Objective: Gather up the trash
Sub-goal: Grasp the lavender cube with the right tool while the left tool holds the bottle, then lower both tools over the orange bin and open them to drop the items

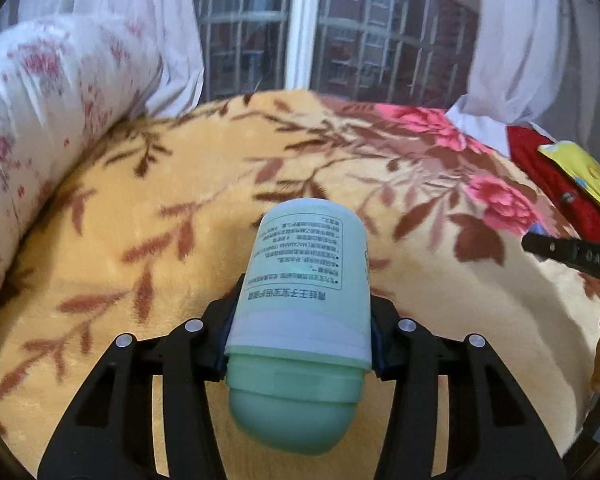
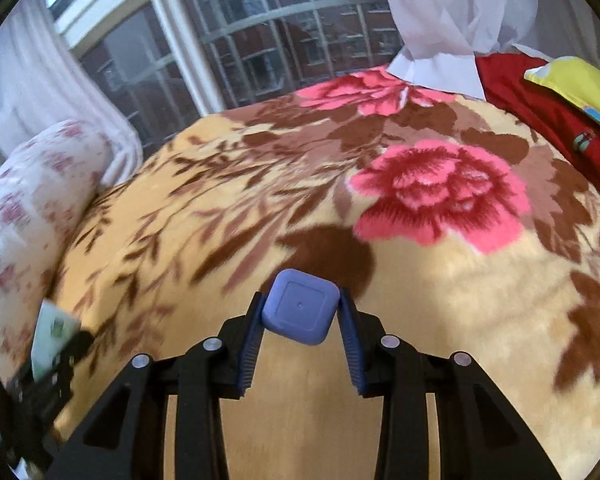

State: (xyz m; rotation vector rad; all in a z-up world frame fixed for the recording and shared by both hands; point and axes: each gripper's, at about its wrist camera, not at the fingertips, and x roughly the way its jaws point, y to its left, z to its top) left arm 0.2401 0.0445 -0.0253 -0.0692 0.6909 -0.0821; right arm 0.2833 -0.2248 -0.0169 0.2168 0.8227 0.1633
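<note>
Left gripper [image 1: 300,344] jaws clamped around green bottle [image 1: 304,300], right gripper [image 2: 300,312] jaws around blue cube [image 2: 299,306], undersides hidden.

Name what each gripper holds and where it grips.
Left gripper clamps the green bottle near its cap end. Right gripper pinches the small blue square box by two opposite sides.

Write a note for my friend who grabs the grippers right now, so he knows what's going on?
Left gripper: jaws shut on a green bottle, cap end toward the camera, held above the floral blanket.
Right gripper: jaws shut on a small purple square case, also off the blanket.
Done: both pieces picked up.
Left: drop them in a trash bin; none is in view. No other loose trash shows on the blanket.
</note>
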